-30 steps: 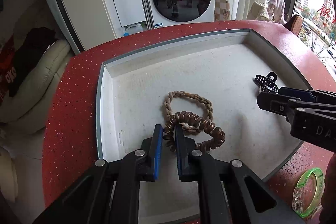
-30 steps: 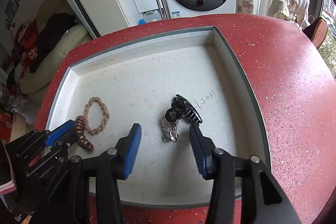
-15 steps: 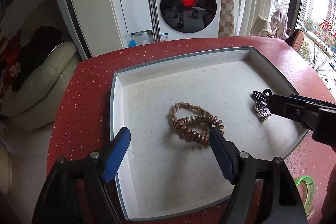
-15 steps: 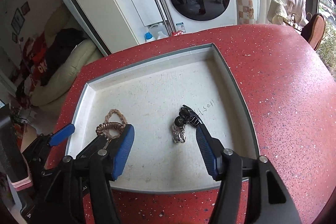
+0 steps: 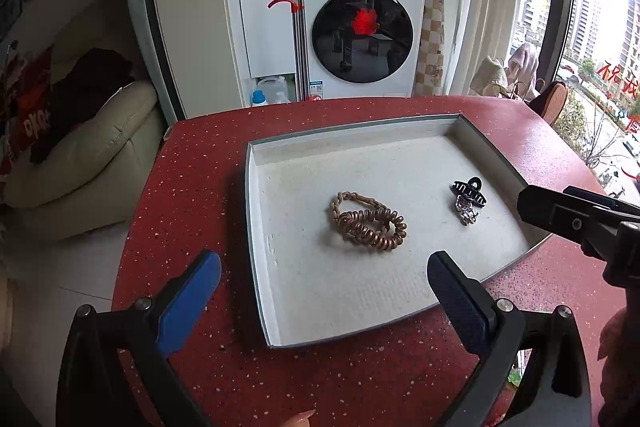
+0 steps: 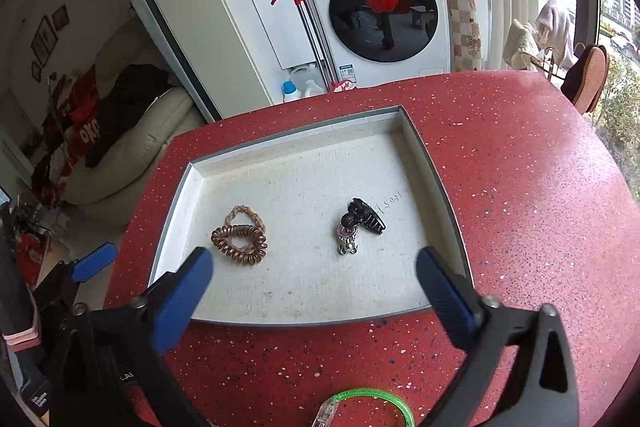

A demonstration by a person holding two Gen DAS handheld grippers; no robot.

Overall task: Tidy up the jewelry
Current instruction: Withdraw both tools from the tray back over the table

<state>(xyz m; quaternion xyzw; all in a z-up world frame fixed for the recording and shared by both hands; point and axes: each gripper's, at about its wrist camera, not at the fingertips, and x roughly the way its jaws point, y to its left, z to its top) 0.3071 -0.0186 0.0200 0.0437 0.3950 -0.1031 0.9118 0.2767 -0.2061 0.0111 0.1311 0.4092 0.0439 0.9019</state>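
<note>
Both grippers, left gripper [image 5: 324, 269] and right gripper [image 6: 314, 263], have just spread wide, nothing between; tray [image 6: 436, 183] centre-frame, hair ties [image 6: 240, 237] left, clip [image 6: 362, 219] right (floor mostly bare).

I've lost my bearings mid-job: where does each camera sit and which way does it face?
Left wrist: on the left gripper, angled down at the tray; right gripper at right edge.
Right wrist: on the right gripper, angled down at the tray; left gripper's finger at left.
Shared: coil hair tie, black claw clip, washing machine.
</note>
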